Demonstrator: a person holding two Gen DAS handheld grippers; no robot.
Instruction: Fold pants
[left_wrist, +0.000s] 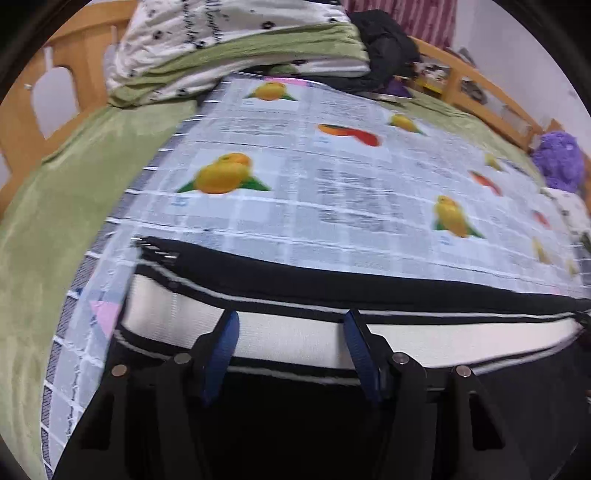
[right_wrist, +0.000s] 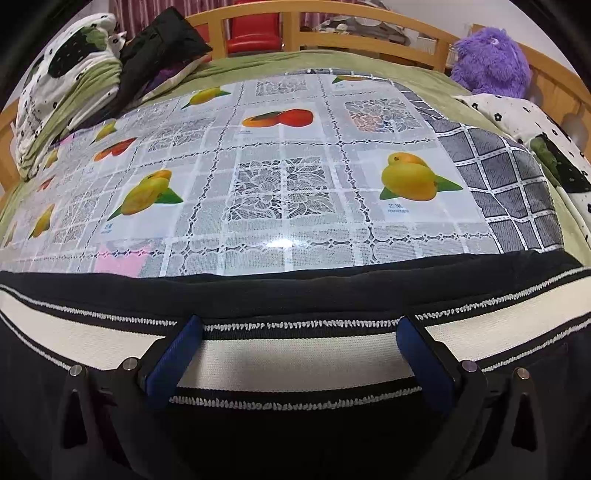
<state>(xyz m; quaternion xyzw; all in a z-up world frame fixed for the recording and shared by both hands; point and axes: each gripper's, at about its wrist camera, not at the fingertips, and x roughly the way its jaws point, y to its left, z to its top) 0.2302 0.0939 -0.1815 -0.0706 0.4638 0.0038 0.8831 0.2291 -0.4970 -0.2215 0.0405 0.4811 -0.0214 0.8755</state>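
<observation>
Wooden bed frame (right_wrist: 369, 22) curving round the far side, with a red chair (right_wrist: 253, 31) and striped curtains (left_wrist: 424, 18) beyond its rails. Green blanket (right_wrist: 295, 61) under a glossy fruit-print cloth (right_wrist: 280, 155). Folded bedding (right_wrist: 66, 99) far left, purple plush toy (right_wrist: 491, 62) far right, pale wall (left_wrist: 517, 55) behind.

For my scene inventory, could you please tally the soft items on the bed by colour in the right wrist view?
Black pants with white side stripe: 1
Fluffy purple plush toy: 1
Black padded jacket: 1
Total: 3
</observation>
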